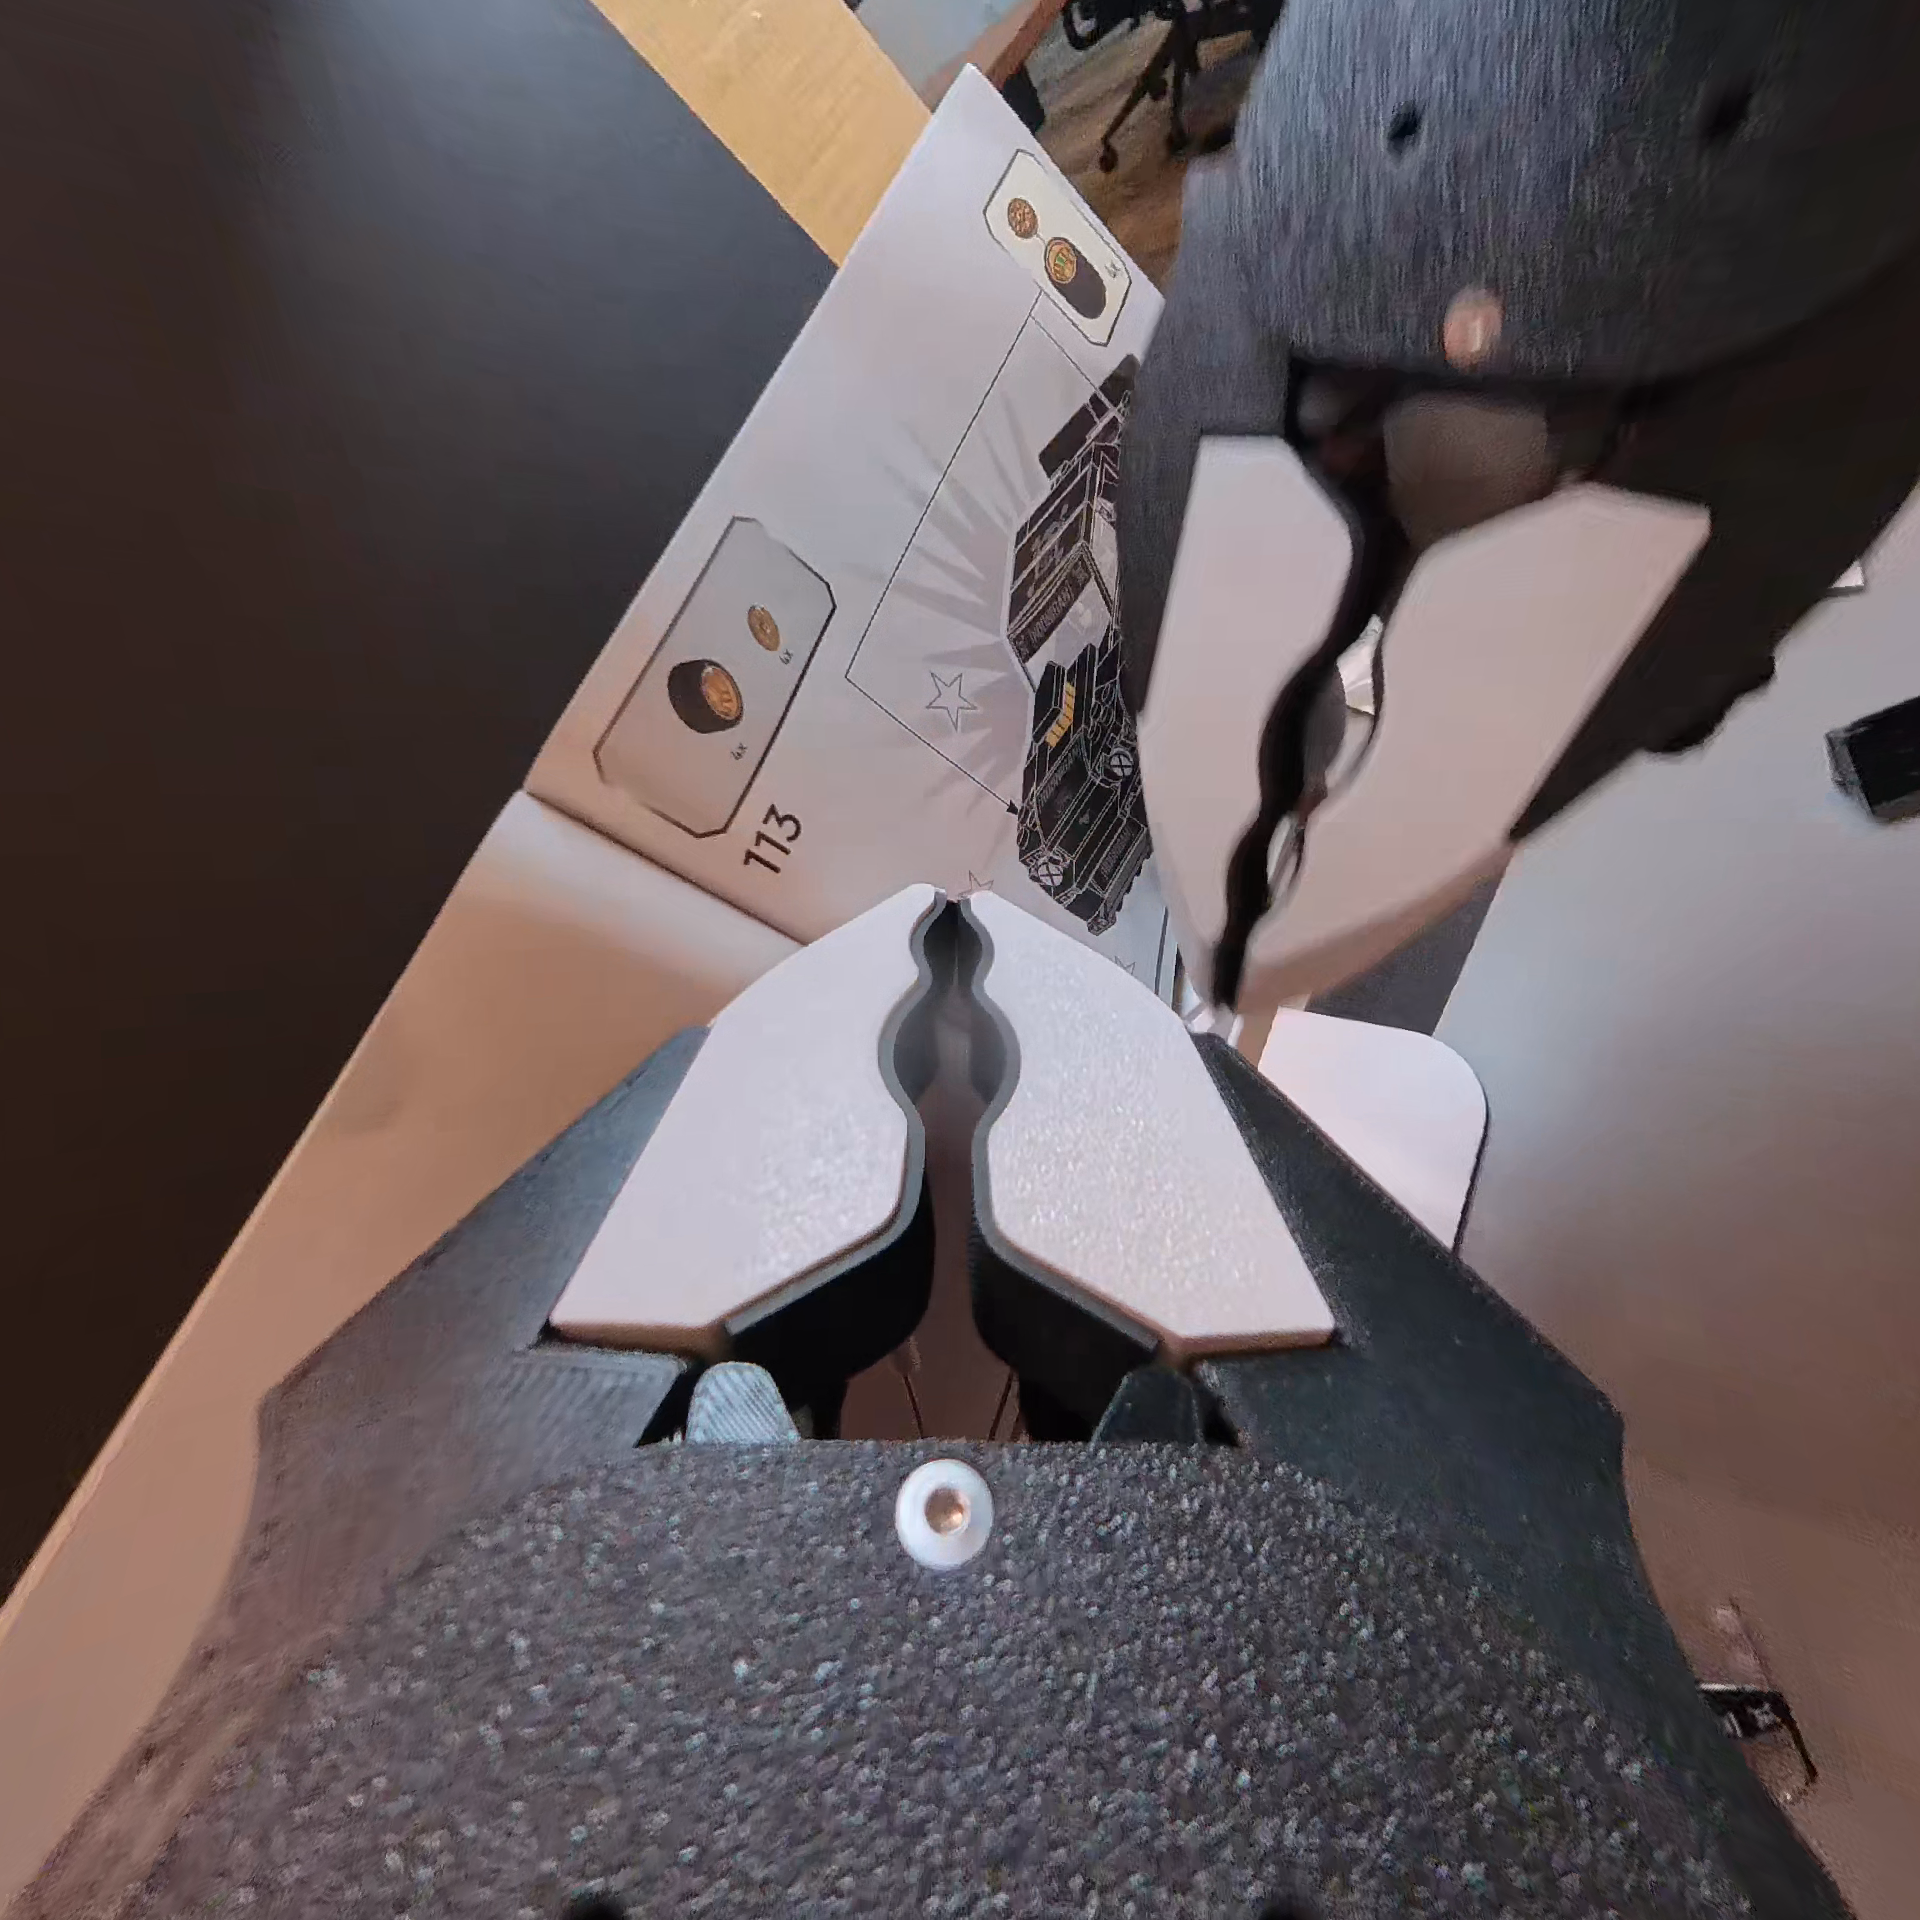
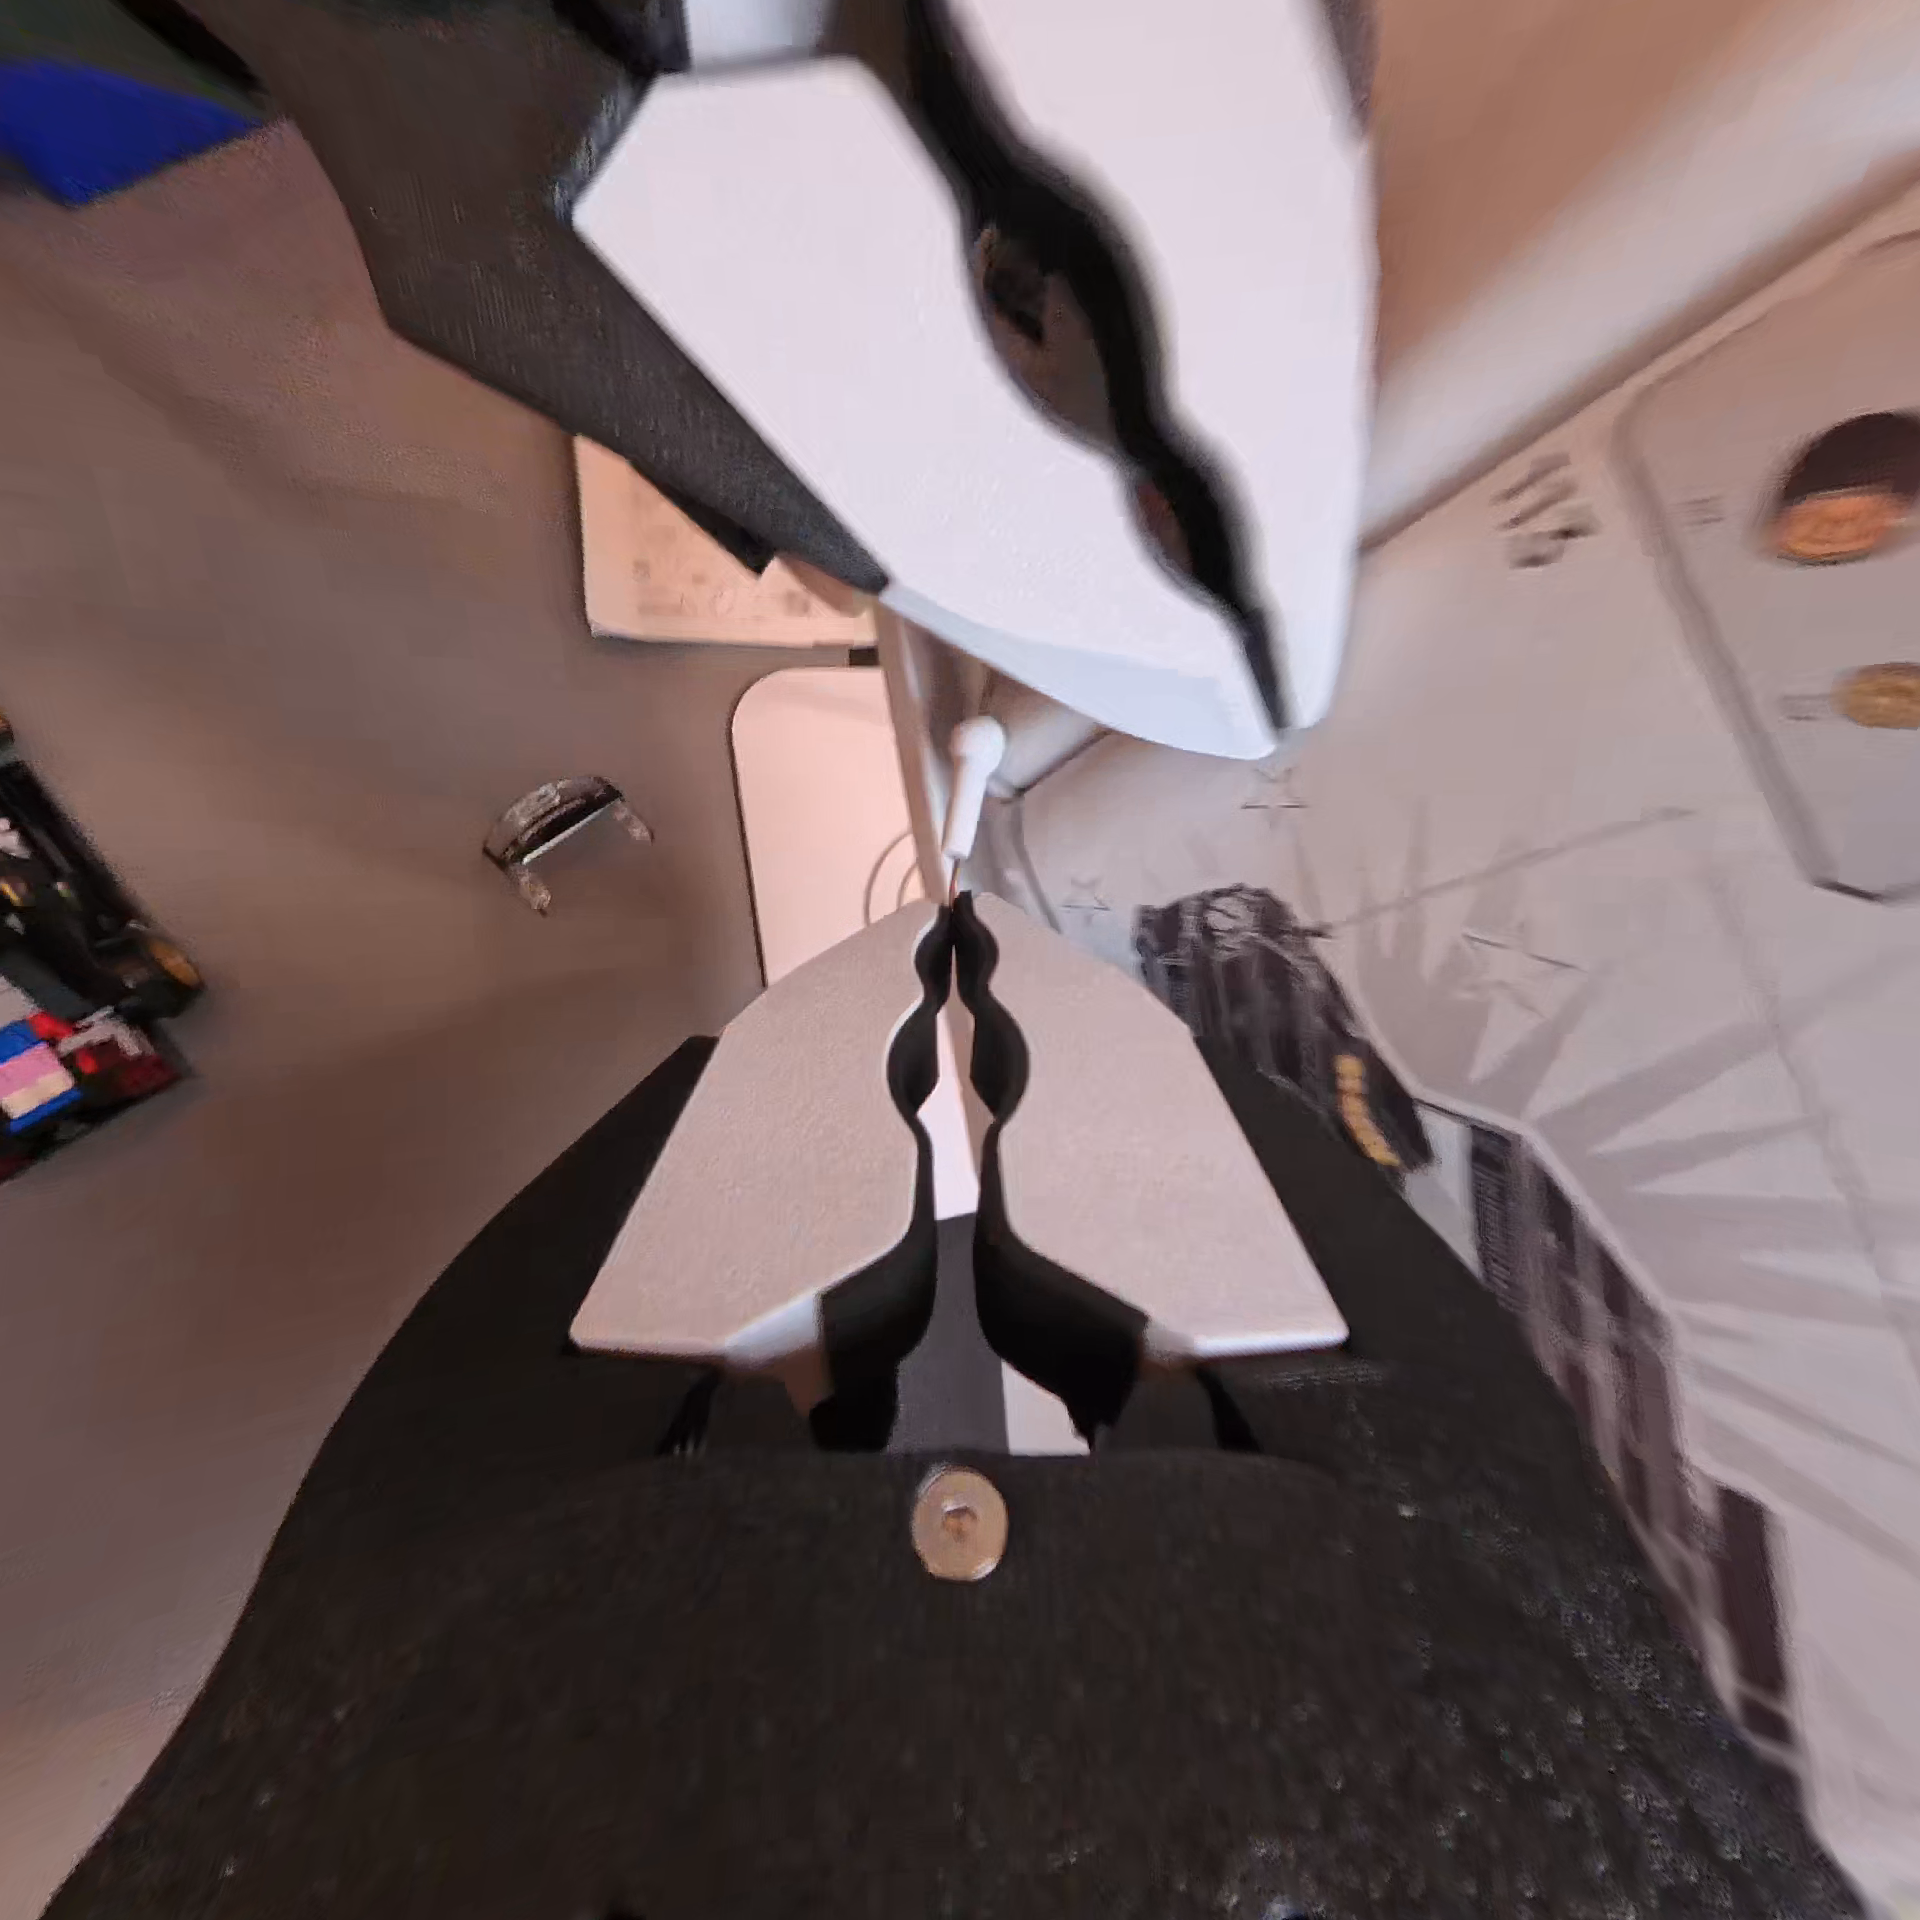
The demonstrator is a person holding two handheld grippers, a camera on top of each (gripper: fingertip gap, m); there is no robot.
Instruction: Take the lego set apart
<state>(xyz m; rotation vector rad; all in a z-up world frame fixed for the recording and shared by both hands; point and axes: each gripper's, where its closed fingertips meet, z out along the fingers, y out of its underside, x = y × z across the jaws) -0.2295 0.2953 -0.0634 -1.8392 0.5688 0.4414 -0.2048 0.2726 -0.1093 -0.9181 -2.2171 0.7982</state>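
Note:
The lego model [image 2: 73,997], black with coloured bricks, lies at the left edge of the right wrist view, far from both grippers. A clear curved lego piece [image 2: 561,821] lies loose on the table to its right. My left gripper [image 1: 951,904] is shut, with nothing visible between its fingers, and points at the open instruction booklet [image 1: 831,520]. My right gripper [image 2: 958,904] is also shut. It shows blurred in the left wrist view [image 1: 1236,977], close above and to the right of the left one. The left gripper shows at the top of the right wrist view [image 2: 1262,707].
The booklet also shows in the right wrist view [image 2: 1558,935]. A white rounded pad [image 2: 810,810] lies ahead, with a small white plug [image 2: 971,769] on a thin cable just beyond the right fingertips. A dark block [image 1: 1881,769] sits at the right. The table edge [image 1: 312,1091] runs on the left. My hands' fingertips stand some 6 centimetres from each other. My right tips are roughly 20 centimetres from the clear curved lego piece [image 2: 561,821].

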